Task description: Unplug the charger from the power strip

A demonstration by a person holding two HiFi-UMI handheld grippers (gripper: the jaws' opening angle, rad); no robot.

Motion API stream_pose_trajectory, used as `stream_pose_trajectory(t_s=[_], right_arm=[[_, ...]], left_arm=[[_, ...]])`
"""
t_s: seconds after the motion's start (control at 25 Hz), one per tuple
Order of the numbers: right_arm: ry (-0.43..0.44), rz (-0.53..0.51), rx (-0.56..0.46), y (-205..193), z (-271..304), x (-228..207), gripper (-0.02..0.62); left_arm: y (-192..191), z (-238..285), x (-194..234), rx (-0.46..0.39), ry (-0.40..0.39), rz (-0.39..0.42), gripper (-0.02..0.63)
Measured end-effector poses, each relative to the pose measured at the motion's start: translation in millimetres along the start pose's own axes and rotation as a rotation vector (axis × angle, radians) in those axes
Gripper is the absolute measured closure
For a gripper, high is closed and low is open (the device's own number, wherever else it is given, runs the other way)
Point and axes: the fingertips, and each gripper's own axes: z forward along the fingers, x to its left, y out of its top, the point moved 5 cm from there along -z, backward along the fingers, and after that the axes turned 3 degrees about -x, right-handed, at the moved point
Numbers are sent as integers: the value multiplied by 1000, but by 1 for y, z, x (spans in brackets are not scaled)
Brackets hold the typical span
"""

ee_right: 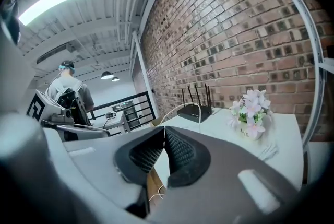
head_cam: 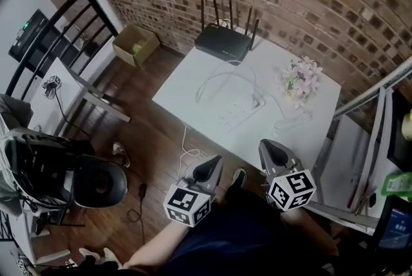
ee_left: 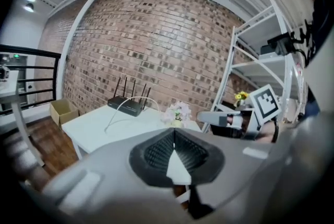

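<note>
A white power strip (head_cam: 235,112) lies on the white table (head_cam: 187,78), with a white charger (head_cam: 257,101) plugged in at its far end and a white cable (head_cam: 222,77) looping beside it. Both grippers hover at the table's near edge, short of the strip. My left gripper (head_cam: 212,163) (ee_left: 174,132) is shut with nothing between its jaws. Just to its right, my right gripper (head_cam: 270,148) (ee_right: 164,129) is also shut and empty. Neither gripper view shows the strip; the jaws hide it.
A black router (head_cam: 223,43) (ee_left: 126,105) (ee_right: 194,111) stands at the table's far edge, a pot of pink flowers (head_cam: 300,79) (ee_left: 177,112) (ee_right: 252,112) at its right. White shelving (head_cam: 376,133) is close on the right. A cardboard box (head_cam: 135,44), black railing (head_cam: 64,36) and office chair (head_cam: 98,183) are at left.
</note>
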Motion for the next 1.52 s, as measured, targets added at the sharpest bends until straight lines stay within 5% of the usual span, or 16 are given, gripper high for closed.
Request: stream_pose_trajectory(t_s=[0.48, 0.88, 1.04, 1.52], right_arm=[[1, 30, 124, -22, 49, -75, 574], [-54, -7, 197, -43, 90, -91, 401], [-77, -76, 266, -61, 113, -97, 344], [-124, -212, 398, -96, 183, -122, 336]], left_arm=[[8, 64, 13, 29, 54, -16, 600], [-5, 95, 56, 135, 28, -2, 446], [-26, 115, 87, 190, 46, 80, 439], [-74, 178, 117, 349, 11, 190, 431]])
